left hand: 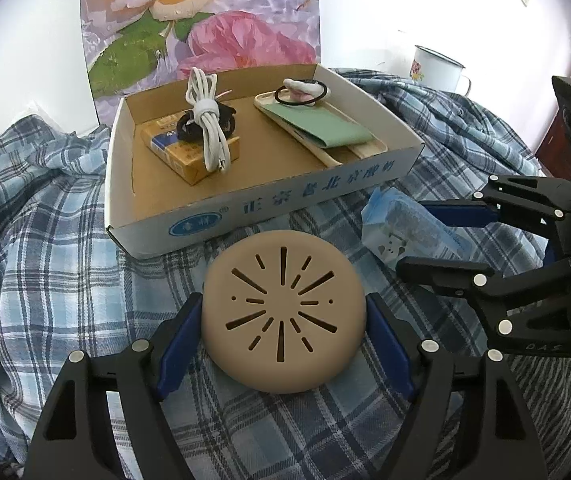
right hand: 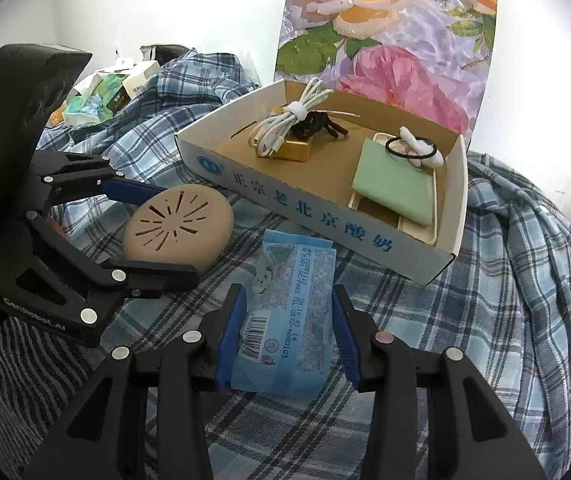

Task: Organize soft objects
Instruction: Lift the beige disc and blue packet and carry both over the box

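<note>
Pads of left gripper (left hand: 284, 338) clamp tan disc (left hand: 283, 316), right gripper (right hand: 287, 334) clamps blue packet (right hand: 285, 312), its near end hidden.

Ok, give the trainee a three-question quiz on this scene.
1. True or false: the tan vented disc lies inside the cardboard tray.
2. What sits between the right tool's fingers?
A) white cable B) blue packet C) enamel mug
3. What lies across the yellow box in the tray?

Key:
1. False; it lies on the plaid cloth, between the left tool's fingers.
2. B, the blue packet.
3. The coiled white cable.
</note>
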{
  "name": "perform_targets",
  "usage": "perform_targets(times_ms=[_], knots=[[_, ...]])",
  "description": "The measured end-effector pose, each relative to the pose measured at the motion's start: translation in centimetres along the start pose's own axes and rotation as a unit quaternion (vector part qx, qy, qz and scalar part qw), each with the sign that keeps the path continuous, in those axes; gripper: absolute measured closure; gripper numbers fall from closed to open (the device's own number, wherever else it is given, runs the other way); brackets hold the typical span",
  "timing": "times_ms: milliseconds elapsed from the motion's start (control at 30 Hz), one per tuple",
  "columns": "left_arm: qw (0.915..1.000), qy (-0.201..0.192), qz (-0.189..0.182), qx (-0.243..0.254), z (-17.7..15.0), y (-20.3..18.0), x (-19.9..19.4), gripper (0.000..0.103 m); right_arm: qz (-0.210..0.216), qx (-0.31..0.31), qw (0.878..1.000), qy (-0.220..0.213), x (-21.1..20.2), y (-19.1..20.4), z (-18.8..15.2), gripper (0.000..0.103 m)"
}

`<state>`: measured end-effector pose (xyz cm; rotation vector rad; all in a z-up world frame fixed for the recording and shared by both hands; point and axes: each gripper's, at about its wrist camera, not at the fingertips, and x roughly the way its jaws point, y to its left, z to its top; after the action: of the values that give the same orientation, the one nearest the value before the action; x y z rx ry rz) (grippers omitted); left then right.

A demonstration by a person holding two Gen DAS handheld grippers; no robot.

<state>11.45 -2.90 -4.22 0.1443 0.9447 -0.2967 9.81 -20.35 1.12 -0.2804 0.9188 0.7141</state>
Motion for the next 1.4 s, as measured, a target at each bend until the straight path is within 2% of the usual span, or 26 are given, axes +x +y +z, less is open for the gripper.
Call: perform_targets(times_ms=[600, 1033, 1400], knots=[[0.9988, -0.049, -0.001, -0.005, 0.0, -0.2, -2.1, 0.023, -0.034, -0.026, 0.998, -0.054, -2.6, 1.6, 0.7, 0.061], [0.9974, -0.066, -0.026, -0.015, 0.2, -0.4, -4.4, 0.023, -0.060, -0.026, 0.994, -0.086, -4.4, 1.8, 1.1, 0.061], [0.9916, -0.127, -0.019, 0.013, 0.0, -1.8, -8.6, 0.023, -0.059, -0.018, 0.992, -0.110, -6.0, 1.7, 1.5, 0.061]])
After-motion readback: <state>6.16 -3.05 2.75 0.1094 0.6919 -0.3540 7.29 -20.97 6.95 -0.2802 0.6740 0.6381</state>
